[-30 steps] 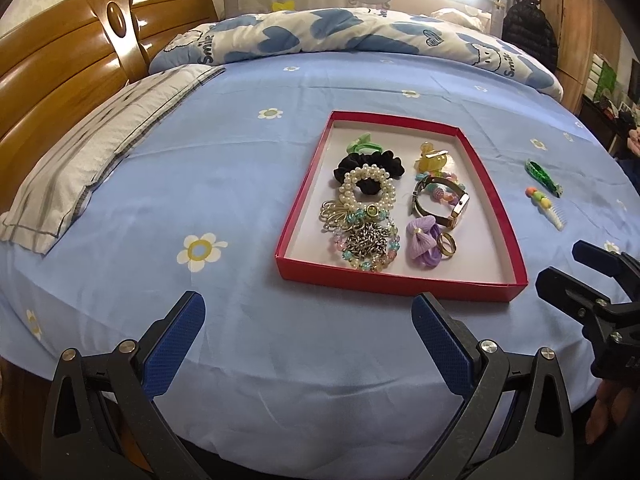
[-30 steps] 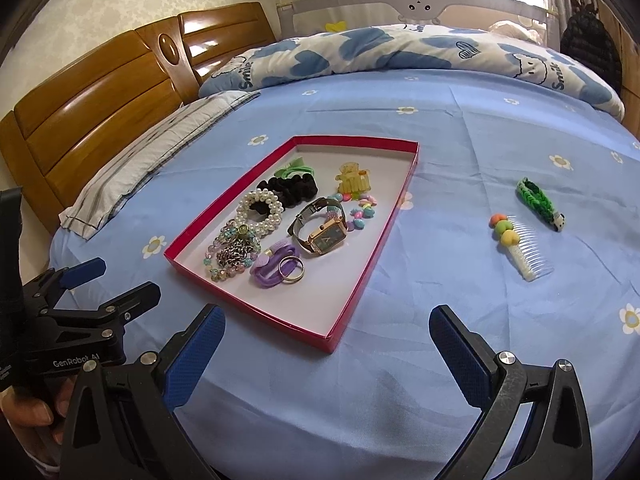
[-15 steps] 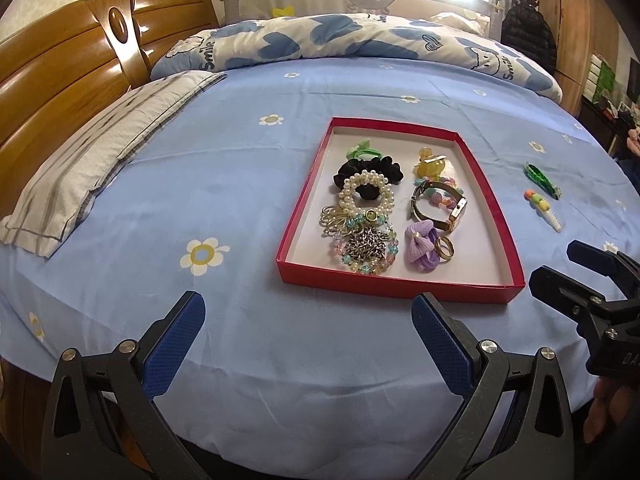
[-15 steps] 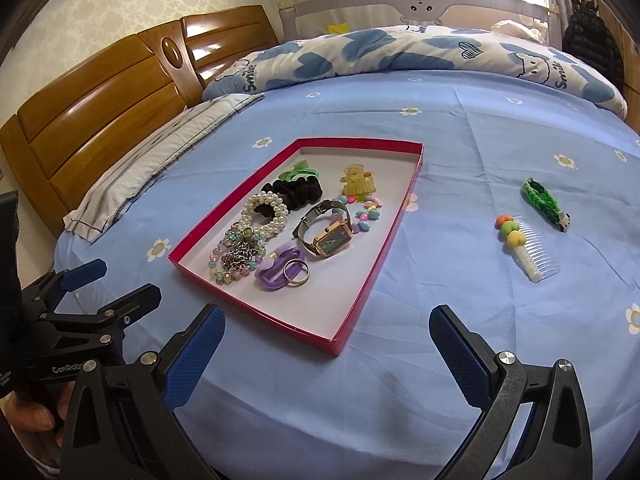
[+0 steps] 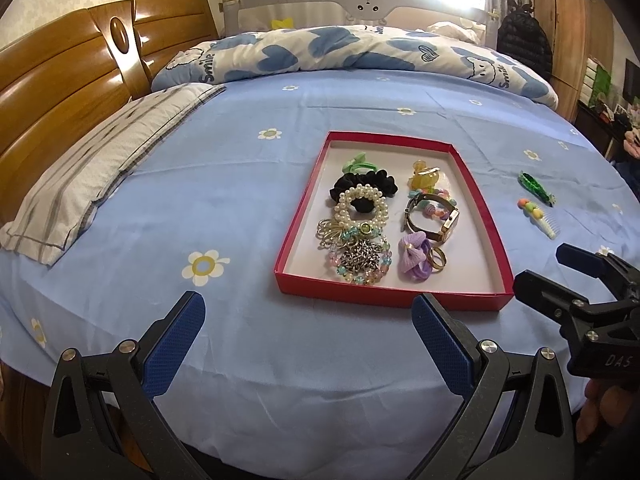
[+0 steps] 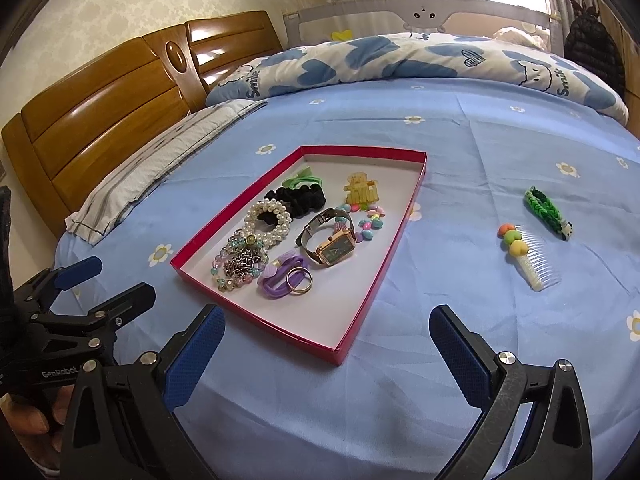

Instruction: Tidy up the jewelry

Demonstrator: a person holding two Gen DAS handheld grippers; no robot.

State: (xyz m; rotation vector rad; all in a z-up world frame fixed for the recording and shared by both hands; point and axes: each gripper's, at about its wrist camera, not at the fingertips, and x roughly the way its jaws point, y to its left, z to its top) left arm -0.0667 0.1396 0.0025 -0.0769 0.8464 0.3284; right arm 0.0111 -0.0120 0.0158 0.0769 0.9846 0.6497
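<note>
A red tray (image 5: 296, 224) (image 6: 384, 264) lies on the blue bed sheet and holds several pieces: a pearl bracelet (image 5: 362, 204), black scrunchie (image 5: 362, 184), gold watch (image 6: 332, 242), purple tie with a ring (image 6: 288, 278), bead bracelets and a yellow clip (image 6: 361, 192). A comb with coloured balls (image 6: 526, 256) (image 5: 538, 216) and a green braided band (image 6: 546, 212) (image 5: 536, 188) lie on the sheet right of the tray. My left gripper (image 5: 308, 336) is open and empty, before the tray's near edge. My right gripper (image 6: 328, 344) is open and empty, near the tray's near corner.
A striped pillow (image 5: 100, 172) lies at the left by the wooden headboard (image 5: 60, 88). A blue-and-white quilt (image 5: 352, 56) is bunched at the far side. The bed's near edge curves just below both grippers.
Both grippers have drawn back and risen a little, so the tray looks slightly farther and lower in view. Nothing on the bed has moved. Both stay open.
</note>
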